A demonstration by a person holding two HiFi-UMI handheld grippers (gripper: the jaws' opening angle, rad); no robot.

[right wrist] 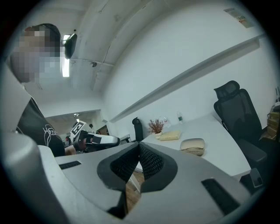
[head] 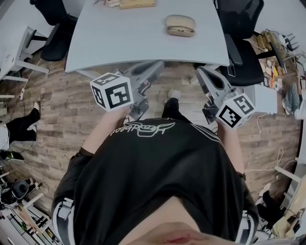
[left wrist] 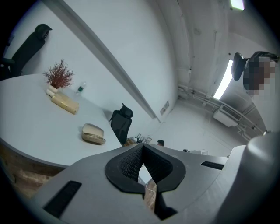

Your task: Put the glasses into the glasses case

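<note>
**Both grippers shut and empty, case ahead on the table**

The room is an office with a wood-pattern floor and a pale table [head: 143, 43] flanked by dark office chairs [head: 244, 33]. The glasses case [head: 180, 25] lies shut on the table, well in from its near edge. A tan pouch [head: 136, 4] lies farther back. No glasses show in any view, so their place cannot be told.

The person stands back from the table with both tools held over the floor, short of the table's edge. The left gripper [head: 159, 63] has its jaws pressed together at the tips with nothing between them. The right gripper [head: 201, 72] is the same, closed on nothing.

The case lies forward of both and about midway between their tips, so neither hand is clearly nearer. Both tools angle inward. In the left gripper view the case [left wrist: 93, 134] sits to the left of the closed tips [left wrist: 142, 146]. In the right gripper view it [right wrist: 193, 145] sits to the right of them [right wrist: 139, 145].

The case's long axis runs left to right, about parallel to the near table edge. Its darker seam appears to face the person, which would probably suit a lift of the lid from the front. Either gripper would have to open before it could take hold.
</note>
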